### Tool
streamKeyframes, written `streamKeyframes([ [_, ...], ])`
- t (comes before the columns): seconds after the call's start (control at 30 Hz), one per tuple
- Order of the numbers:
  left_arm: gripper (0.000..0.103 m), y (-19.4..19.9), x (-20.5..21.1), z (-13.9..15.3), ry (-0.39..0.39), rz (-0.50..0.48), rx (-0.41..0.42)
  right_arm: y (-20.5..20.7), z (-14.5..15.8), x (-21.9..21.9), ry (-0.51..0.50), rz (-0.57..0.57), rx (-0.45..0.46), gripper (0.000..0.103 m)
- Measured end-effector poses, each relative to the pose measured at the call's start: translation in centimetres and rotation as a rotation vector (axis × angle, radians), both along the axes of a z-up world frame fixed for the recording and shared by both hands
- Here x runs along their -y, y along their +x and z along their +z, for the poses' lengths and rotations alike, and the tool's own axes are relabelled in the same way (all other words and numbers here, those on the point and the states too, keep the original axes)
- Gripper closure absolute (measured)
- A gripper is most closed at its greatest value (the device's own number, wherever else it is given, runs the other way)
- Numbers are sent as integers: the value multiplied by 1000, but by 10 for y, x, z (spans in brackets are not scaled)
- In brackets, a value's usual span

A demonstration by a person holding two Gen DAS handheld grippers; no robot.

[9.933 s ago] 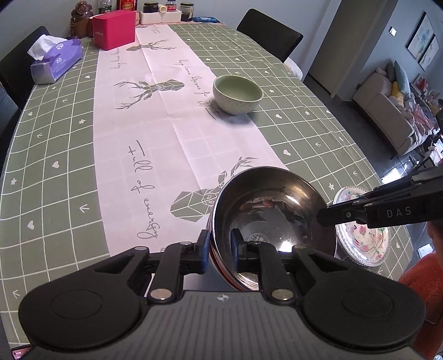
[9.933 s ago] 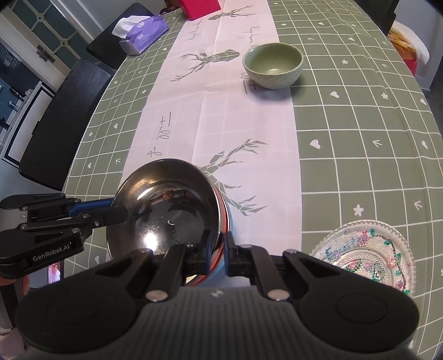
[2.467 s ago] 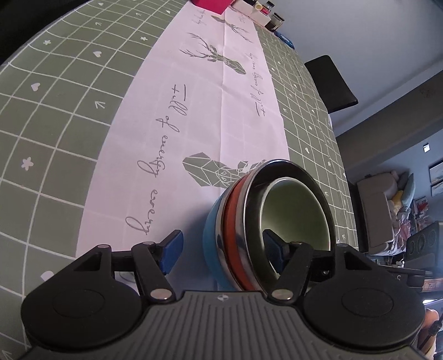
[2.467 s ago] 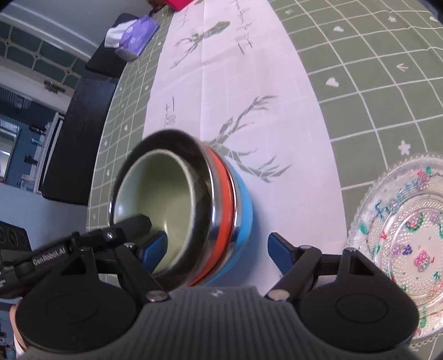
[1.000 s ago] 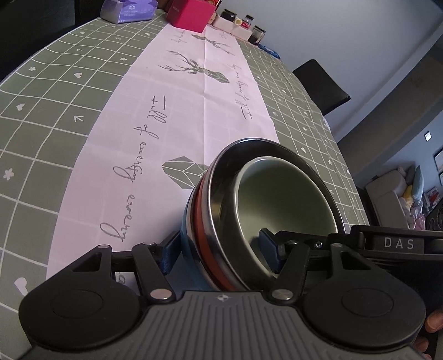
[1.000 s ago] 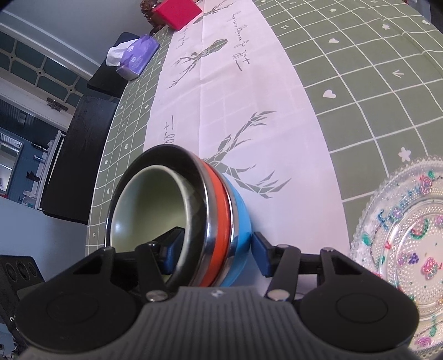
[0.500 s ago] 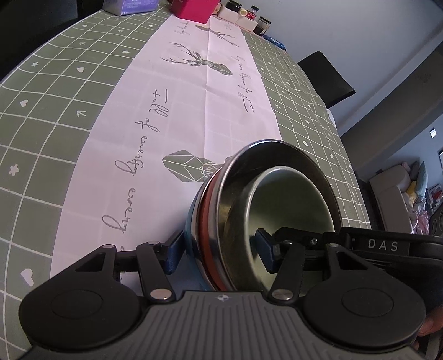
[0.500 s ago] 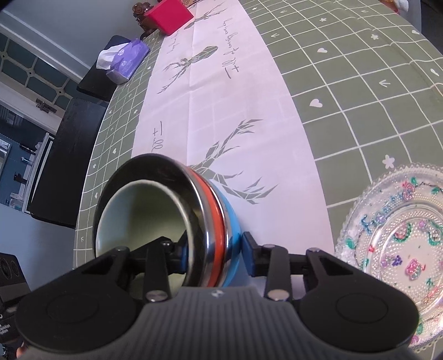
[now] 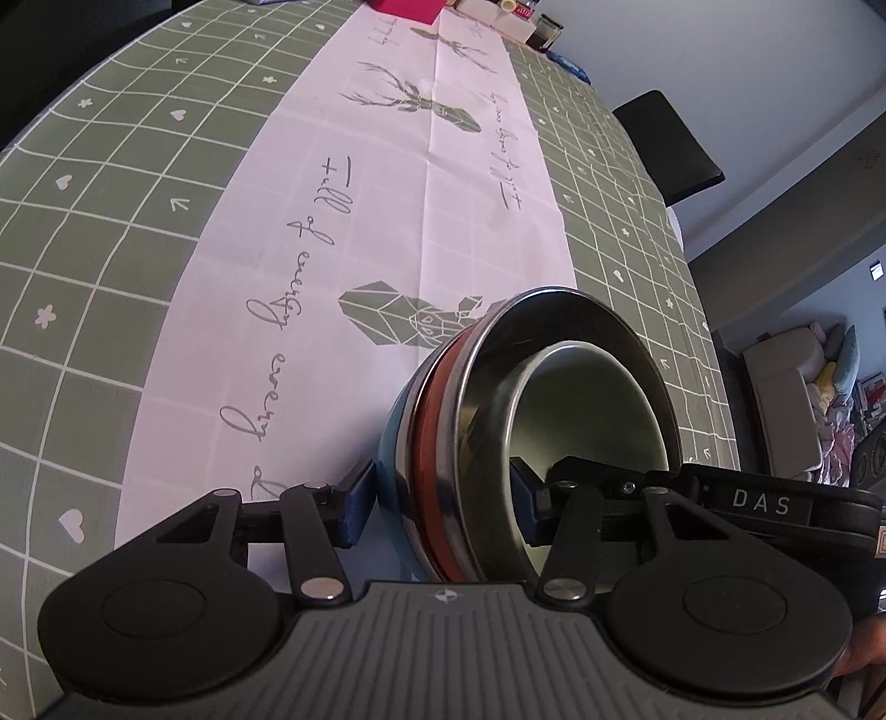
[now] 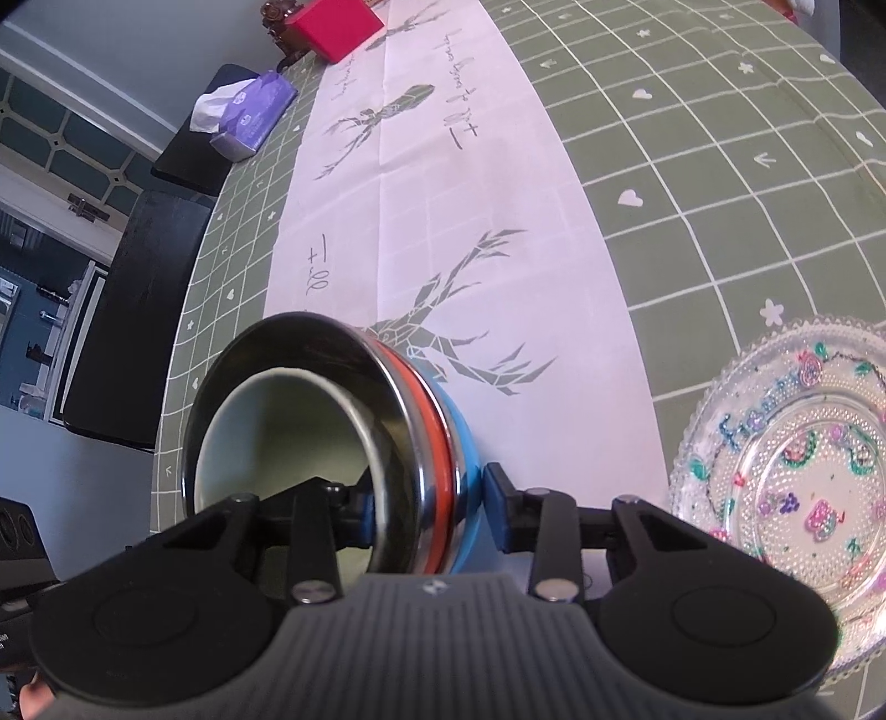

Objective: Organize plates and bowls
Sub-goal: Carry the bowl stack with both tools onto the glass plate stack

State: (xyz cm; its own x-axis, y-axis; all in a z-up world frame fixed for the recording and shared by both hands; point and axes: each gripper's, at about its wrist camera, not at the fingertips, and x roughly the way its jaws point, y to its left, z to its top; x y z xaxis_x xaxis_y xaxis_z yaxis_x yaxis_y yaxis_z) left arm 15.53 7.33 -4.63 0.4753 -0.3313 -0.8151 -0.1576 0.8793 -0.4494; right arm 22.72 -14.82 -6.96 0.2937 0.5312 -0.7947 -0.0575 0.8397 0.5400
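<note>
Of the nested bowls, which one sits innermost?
The pale green ceramic bowl: it sits inside the shiny steel bowl, whose rim rings it; the orange and blue bowls lie outside.

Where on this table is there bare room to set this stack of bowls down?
The runner beyond the bowl stack lies bare up to the pink box, and so do the green squares on both sides. It is crowded at the near edge: the glass plate sits right of the stack, and the tissue pack takes the far left edge.
</note>
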Motion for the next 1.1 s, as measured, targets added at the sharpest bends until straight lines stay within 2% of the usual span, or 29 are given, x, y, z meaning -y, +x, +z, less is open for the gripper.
streamKeyframes([
  [0.43, 46, -1, 28, 27, -13, -50, -22, -11, 33, 25, -31, -7, 4, 68],
  [0.8, 46, 1, 83, 40, -31, -126, -11, -27, 52, 82, -54, -70, 30, 69],
  [1.1, 46, 8, 137, 40, -57, -202, -34, -36, 60, 136, -99, -112, 32, 69],
])
